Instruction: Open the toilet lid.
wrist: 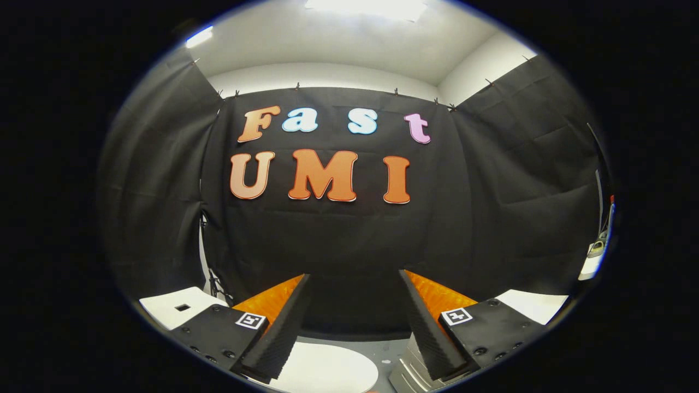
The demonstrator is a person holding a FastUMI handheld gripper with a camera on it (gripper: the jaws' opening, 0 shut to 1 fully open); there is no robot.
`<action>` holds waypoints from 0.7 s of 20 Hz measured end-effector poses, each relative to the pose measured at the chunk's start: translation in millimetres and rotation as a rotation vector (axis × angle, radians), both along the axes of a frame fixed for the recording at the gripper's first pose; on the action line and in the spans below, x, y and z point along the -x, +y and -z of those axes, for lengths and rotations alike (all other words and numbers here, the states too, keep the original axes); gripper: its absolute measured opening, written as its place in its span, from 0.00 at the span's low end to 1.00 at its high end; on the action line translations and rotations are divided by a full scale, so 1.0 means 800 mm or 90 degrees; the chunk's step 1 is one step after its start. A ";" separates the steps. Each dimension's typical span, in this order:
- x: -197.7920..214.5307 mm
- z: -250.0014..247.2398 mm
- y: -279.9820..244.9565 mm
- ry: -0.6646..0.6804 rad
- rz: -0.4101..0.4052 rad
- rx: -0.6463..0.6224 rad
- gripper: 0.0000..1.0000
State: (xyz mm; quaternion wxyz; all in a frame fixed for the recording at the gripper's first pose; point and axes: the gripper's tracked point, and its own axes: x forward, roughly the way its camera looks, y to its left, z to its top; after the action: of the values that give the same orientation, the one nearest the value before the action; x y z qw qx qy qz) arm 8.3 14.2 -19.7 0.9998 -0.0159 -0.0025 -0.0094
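Toilet lid (327,371) white and unlabelled, low between the gripper's (355,322) spread, empty jaws.

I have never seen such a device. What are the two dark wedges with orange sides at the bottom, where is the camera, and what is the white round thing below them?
The camera rides on a hand-held gripper and looks forward along it. The two wedges are its fingers, with ribbed black pads and orange backs. The jaws stand open, wide apart, holding nothing. Below and between them lies a white rounded surface, probably the toilet lid; too little of it shows to be sure. The gripper is not touching it yet. Behind hangs the booth's black cloth wall.
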 end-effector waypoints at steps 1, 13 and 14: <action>0.000 0.005 -0.002 0.002 0.005 0.001 1.00; 0.042 0.182 -0.027 0.091 0.070 -0.081 1.00; 0.047 0.198 -0.033 0.099 0.080 -0.092 1.00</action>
State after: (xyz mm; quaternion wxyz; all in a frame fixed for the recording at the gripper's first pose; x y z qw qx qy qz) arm -29.1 -12.4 -178.5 0.9930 0.0553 0.0771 -0.0706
